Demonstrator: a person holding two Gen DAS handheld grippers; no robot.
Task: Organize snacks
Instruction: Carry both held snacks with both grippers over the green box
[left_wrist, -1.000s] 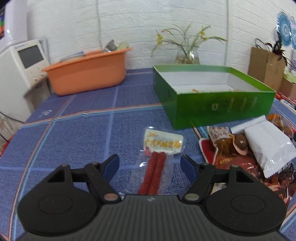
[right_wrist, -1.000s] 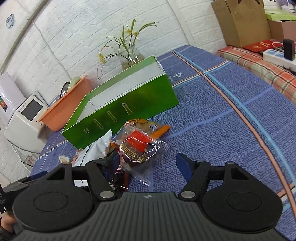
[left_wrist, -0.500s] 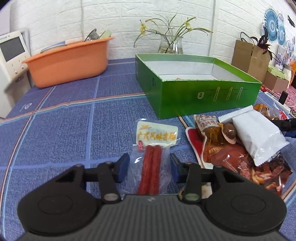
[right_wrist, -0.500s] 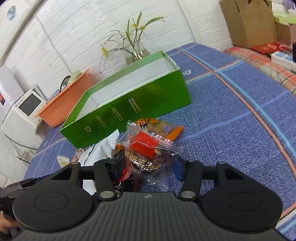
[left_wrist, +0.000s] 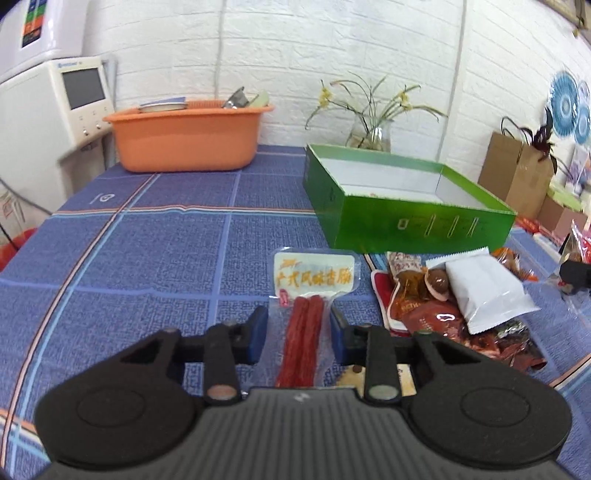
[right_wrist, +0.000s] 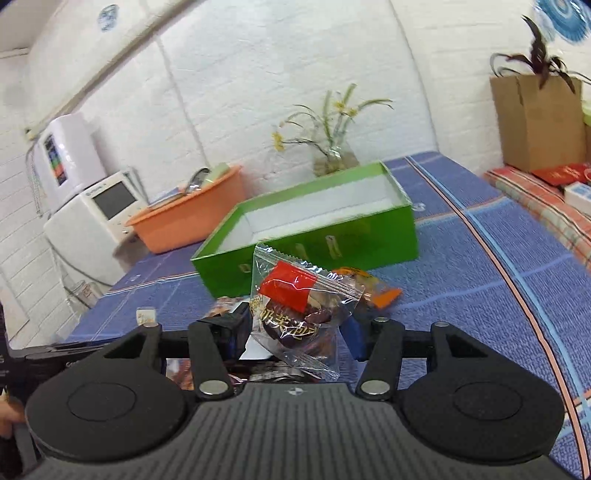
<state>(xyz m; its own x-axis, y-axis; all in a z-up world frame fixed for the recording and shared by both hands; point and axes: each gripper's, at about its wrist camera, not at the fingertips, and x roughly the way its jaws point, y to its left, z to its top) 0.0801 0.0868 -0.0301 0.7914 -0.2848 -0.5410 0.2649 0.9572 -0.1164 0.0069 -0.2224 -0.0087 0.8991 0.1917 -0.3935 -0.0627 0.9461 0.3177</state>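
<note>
My left gripper (left_wrist: 298, 338) has been closing and now clamps a clear sausage pack (left_wrist: 308, 314) — two red sticks, yellow label; my right gripper (right_wrist: 295, 334) pinches a crinkly clear date packet (right_wrist: 295, 306).

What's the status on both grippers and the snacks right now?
Left gripper just closing on the sausage pack. Right gripper clamped on clear candy packet, lifted. Green box ahead, open, path clear.

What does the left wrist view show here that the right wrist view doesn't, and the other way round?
Only the left wrist view shows the left gripper shut on the sausage pack, and the white packet in full. Only the right wrist view shows the right gripper shut on the clear snack bag, lifted, and the plaid cloth. Both show the green box, orange tub and flower vase.
</note>
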